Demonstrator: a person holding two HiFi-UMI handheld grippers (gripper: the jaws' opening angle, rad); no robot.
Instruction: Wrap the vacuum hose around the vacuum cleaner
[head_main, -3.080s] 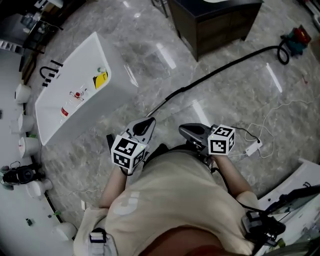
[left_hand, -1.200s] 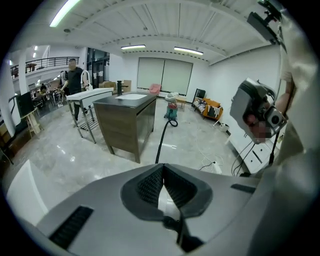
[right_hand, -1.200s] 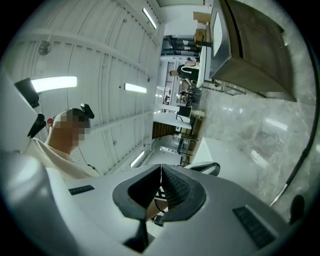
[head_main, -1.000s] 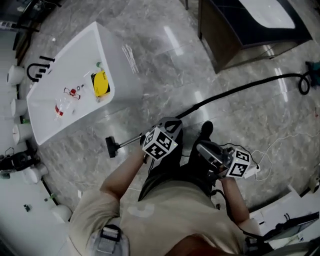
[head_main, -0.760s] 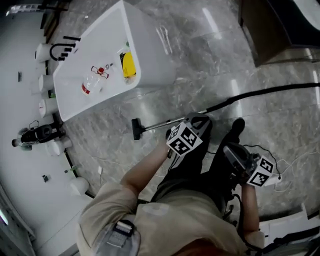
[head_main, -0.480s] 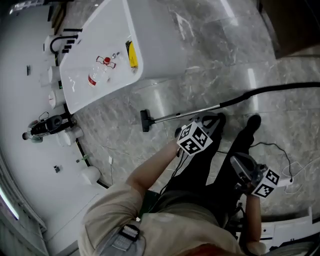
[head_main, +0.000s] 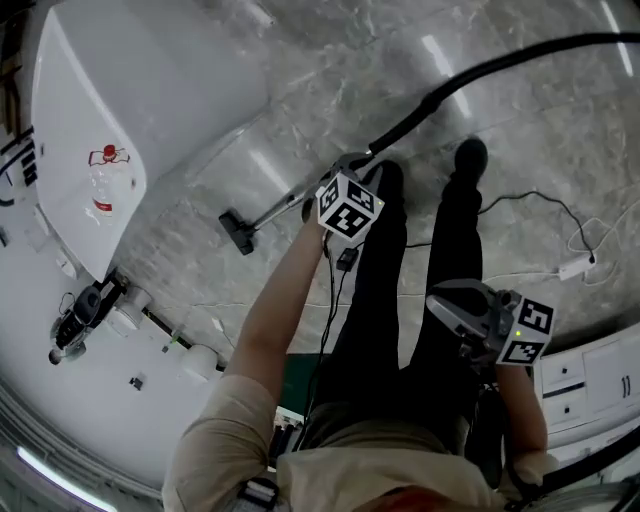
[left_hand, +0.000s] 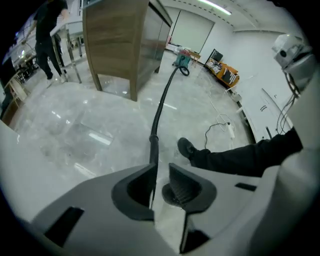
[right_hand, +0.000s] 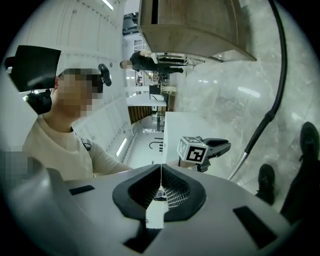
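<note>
Floor (head_main: 300, 90): vacuum hose (left_hand: 161, 102) lies unwrapped across it, vacuum cleaner (left_hand: 182, 59) far off. Your left gripper (left_hand: 160, 172) jaws opening, wand (head_main: 280, 203) loose between them: could drop, clatter; right gripper (right_hand: 161, 170) jaws together, empty. Hose by your feet: trip risk.

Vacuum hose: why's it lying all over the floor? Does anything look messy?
Yes. The vacuum hose isn't wrapped up; it trails in a long line across the floor to the vacuum cleaner far away. A white power strip with its loose cable also lies near the person's shoes.
</note>
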